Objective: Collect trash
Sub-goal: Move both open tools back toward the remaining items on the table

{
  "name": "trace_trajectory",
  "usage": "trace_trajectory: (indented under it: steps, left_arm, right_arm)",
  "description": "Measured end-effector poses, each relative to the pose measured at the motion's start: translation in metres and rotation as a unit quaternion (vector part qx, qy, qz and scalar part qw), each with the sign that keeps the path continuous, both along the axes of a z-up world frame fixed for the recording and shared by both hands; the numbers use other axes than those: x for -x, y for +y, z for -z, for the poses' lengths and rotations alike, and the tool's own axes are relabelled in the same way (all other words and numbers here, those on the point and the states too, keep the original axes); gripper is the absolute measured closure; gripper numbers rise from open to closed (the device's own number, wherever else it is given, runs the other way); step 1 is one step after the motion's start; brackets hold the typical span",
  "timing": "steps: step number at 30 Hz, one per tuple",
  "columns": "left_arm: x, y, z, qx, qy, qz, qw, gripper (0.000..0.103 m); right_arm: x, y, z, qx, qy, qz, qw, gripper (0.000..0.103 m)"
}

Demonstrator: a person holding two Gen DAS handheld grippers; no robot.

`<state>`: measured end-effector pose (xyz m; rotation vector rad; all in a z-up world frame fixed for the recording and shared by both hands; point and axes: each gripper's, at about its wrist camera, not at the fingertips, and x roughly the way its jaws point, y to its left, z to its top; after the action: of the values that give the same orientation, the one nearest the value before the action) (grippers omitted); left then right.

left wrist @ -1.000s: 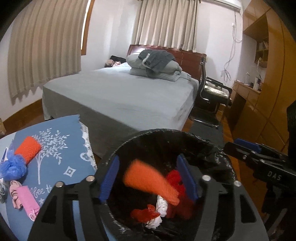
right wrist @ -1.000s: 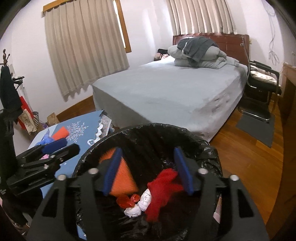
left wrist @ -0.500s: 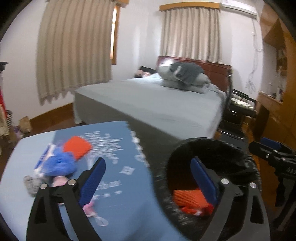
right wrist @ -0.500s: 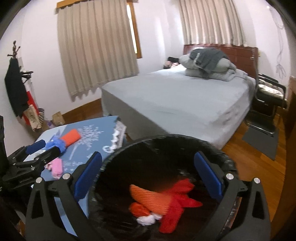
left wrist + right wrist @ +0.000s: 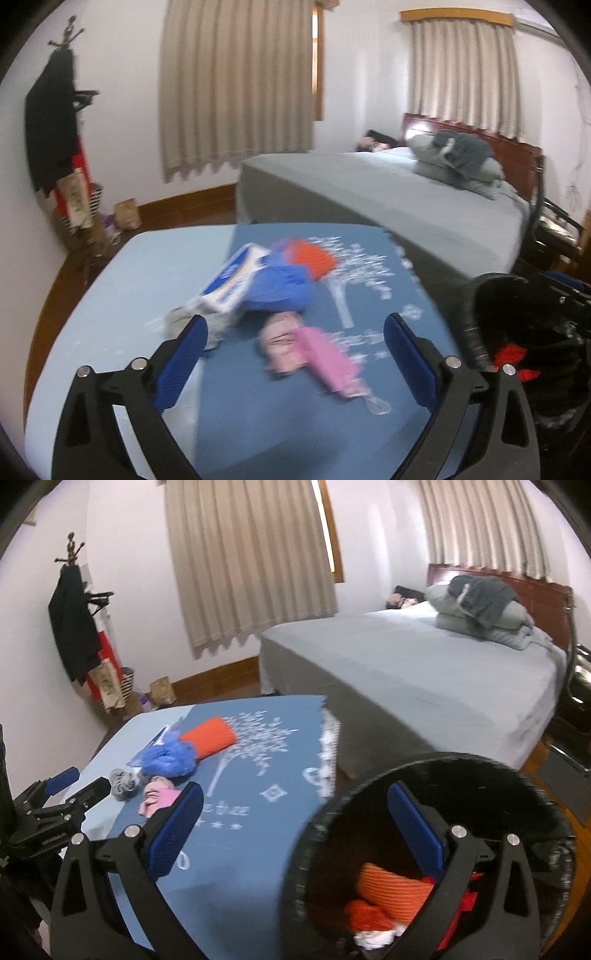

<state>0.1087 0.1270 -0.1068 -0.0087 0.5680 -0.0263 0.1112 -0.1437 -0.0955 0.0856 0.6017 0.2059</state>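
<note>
My left gripper (image 5: 293, 341) is open and empty above the blue table mat (image 5: 369, 295). Under it lie a pink scrap (image 5: 325, 360), a blue crumpled bag (image 5: 280, 288), an orange knit piece (image 5: 312, 256), a blue-white wrapper (image 5: 232, 277) and a grey wad (image 5: 184, 321). The black-lined trash bin (image 5: 517, 317) stands to the right. My right gripper (image 5: 295, 825) is open and empty at the bin's rim (image 5: 369, 794); the bin holds an orange knit piece (image 5: 391, 886) and red and white scraps. The left gripper (image 5: 79, 784) shows at the left there, near the pile (image 5: 166, 760).
A grey bed (image 5: 424, 672) with folded bedding stands behind the table. A coat rack (image 5: 55, 122) with dark clothes and bags stands by the left wall. A black chair (image 5: 554, 229) is at the right. The floor is wood.
Both grippers swung left, from over the bin toward the table. Both opened wider. An orange knit piece dropped into the bin.
</note>
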Motion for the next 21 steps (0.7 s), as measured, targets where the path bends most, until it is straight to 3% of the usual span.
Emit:
trace_trajectory:
  steps: [9,21]
  left_arm:
    - [-0.007,0.057,0.024,0.001,0.019,-0.06,0.998,0.009]
    - [-0.053,0.088,0.059,0.01,0.06,-0.083,0.9947,0.01]
  right_arm:
    - [-0.029,0.072,0.019,0.003,0.013,-0.049,0.999,0.006]
    - [-0.058,0.099,0.044,0.016,0.043,-0.053,0.998,0.006]
